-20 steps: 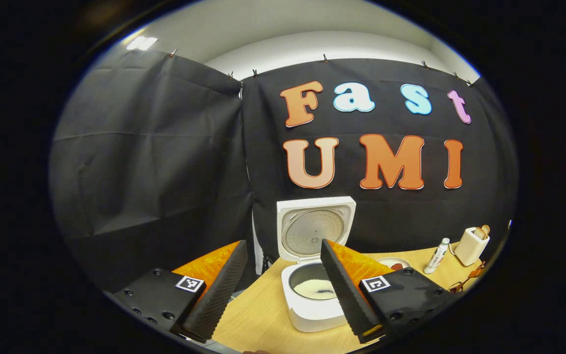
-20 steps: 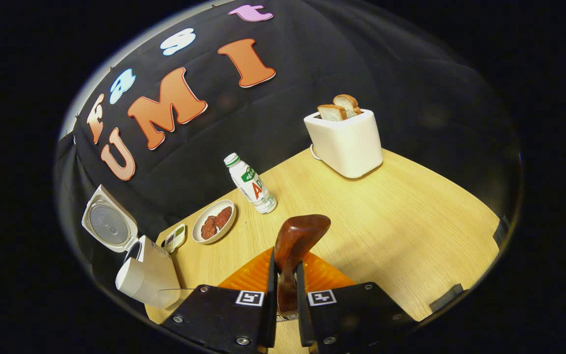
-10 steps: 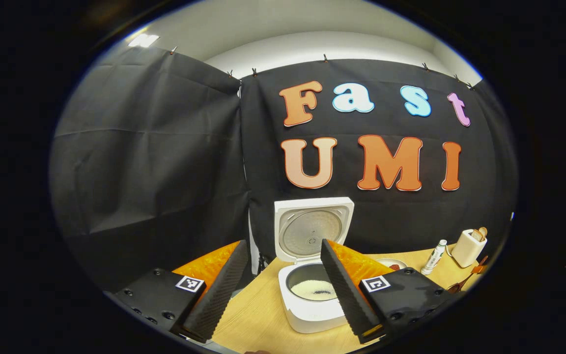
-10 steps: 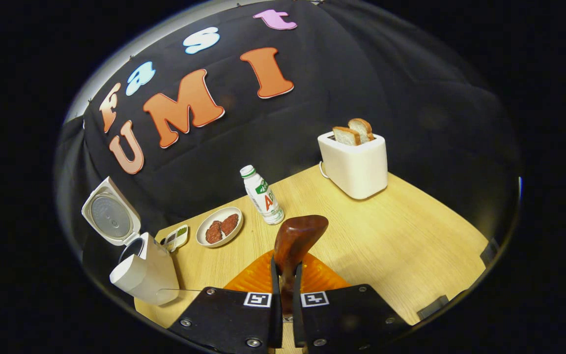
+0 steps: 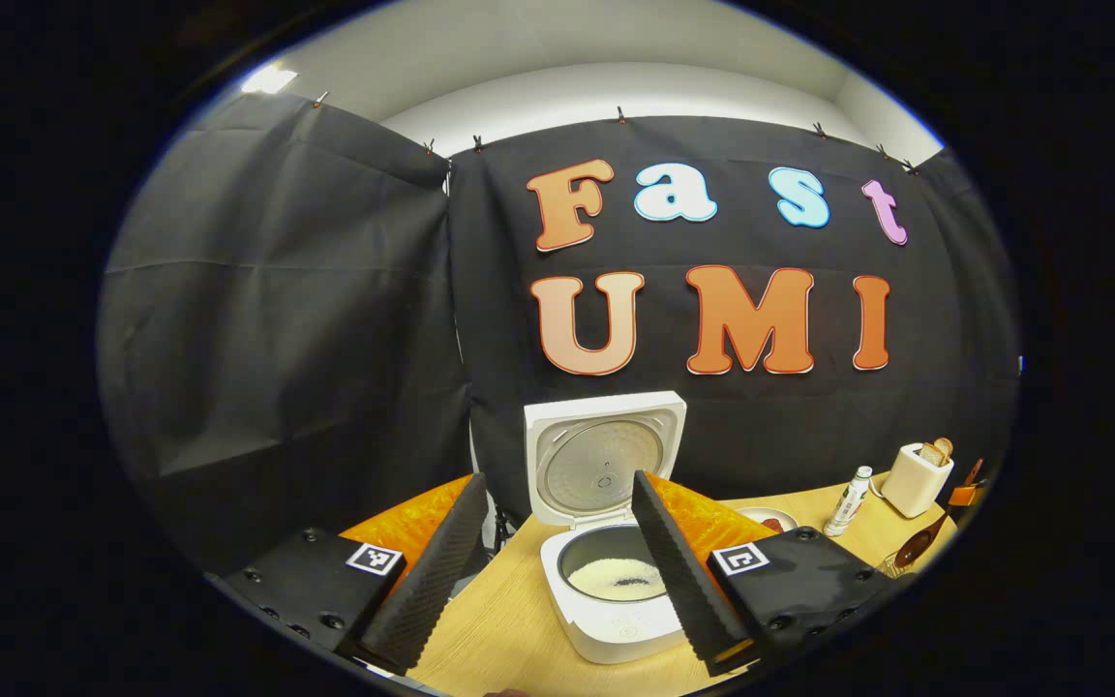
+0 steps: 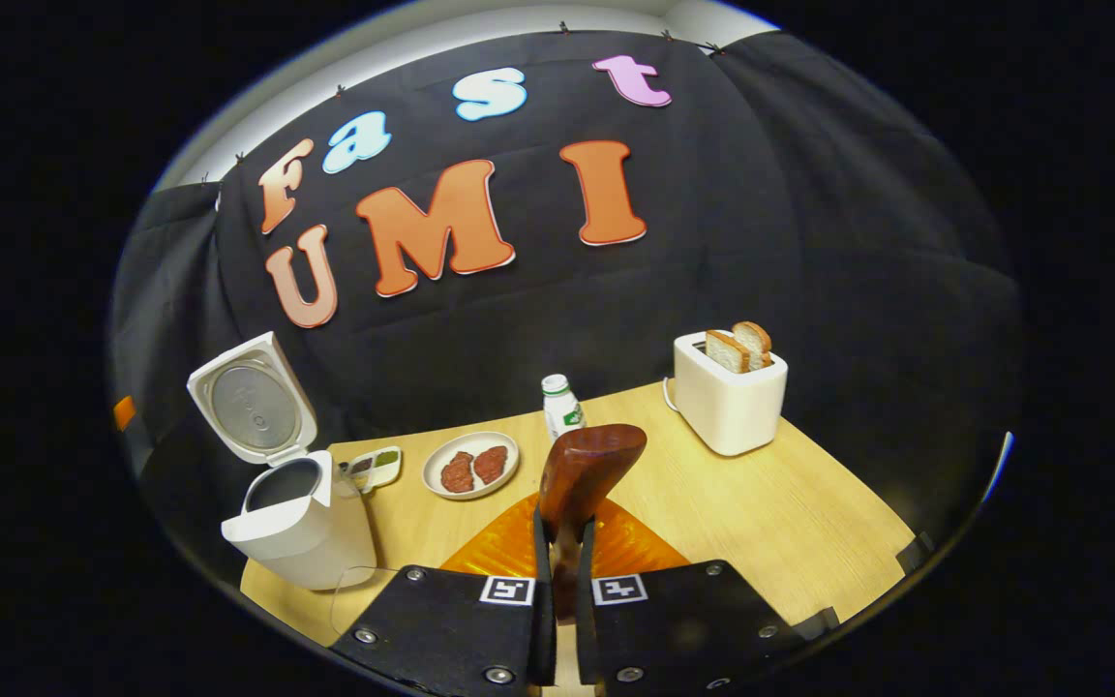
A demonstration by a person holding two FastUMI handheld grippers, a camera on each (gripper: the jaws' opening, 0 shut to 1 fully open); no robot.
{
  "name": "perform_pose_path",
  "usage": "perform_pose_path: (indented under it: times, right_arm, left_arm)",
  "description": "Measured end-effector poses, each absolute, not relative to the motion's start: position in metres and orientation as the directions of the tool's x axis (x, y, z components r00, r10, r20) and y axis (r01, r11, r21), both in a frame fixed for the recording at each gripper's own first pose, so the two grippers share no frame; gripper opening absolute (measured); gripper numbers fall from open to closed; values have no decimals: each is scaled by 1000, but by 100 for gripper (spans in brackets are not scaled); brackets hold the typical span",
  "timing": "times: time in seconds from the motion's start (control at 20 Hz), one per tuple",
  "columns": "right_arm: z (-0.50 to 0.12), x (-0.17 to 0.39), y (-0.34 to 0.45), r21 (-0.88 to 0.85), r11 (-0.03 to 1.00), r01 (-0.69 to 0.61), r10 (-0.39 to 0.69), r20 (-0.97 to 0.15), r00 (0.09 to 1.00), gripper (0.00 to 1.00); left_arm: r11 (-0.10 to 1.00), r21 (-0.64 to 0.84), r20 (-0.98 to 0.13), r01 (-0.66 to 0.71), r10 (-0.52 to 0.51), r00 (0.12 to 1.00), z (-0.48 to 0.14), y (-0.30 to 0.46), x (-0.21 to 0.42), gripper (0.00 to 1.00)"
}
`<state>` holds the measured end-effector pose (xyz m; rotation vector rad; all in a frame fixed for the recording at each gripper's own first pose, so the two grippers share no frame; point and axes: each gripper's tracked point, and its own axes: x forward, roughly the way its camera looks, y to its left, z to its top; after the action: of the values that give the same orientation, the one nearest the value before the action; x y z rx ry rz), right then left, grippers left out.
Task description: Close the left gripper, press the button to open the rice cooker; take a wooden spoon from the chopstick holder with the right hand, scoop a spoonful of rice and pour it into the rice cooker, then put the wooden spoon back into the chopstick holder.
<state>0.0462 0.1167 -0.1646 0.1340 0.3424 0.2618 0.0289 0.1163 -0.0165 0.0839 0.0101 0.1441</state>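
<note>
Wooden spoon (image 6: 582,474) clenched in right tool (image 6: 564,590), hiding bottle (image 6: 562,405); left tool (image 5: 557,561) released.

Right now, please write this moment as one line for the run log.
rice cooker: lid open, rice inside | left tongs: open, empty | right tongs: shut on wooden spoon | spoon: above table

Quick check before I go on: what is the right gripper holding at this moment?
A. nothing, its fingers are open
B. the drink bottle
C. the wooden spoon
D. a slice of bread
C: in the right gripper view the right gripper has both fingers pressed on the handle of the wooden spoon, whose bowl sticks up ahead of them; the bottle stands on the table.
</note>
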Motion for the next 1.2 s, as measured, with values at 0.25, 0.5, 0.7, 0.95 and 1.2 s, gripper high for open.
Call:
perform_pose_path:
  times: [0.25, 0.5, 0.7, 0.95, 1.2]
  right_arm:
    - [-154, 23, 173, 131, 924, -359, 382, -268, 885, 7]
    - [-190, 12, 210, 41, 902, -429, 419, -320, 850, 8]
    - [-222, 9, 224, -56, 888, -456, 409, -354, 841, 8]
    - [-244, 9, 238, -181, 861, -475, 393, -355, 848, 7]
    - [-273, -2, 244, -288, 817, -499, 382, -377, 844, 8]
  left_arm:
    - [989, 91, -20, -113, 116, 993, -23, 121, 40, 100]
    - [988, 106, -20, -108, 110, 994, -22, 129, 46, 100]
    - [988, 110, -29, -109, 113, 993, -24, 134, 48, 100]
    - [988, 112, -46, -111, 116, 992, -32, 137, 48, 100]
    - [987, 86, -60, -132, 137, 989, -39, 148, 47, 100]
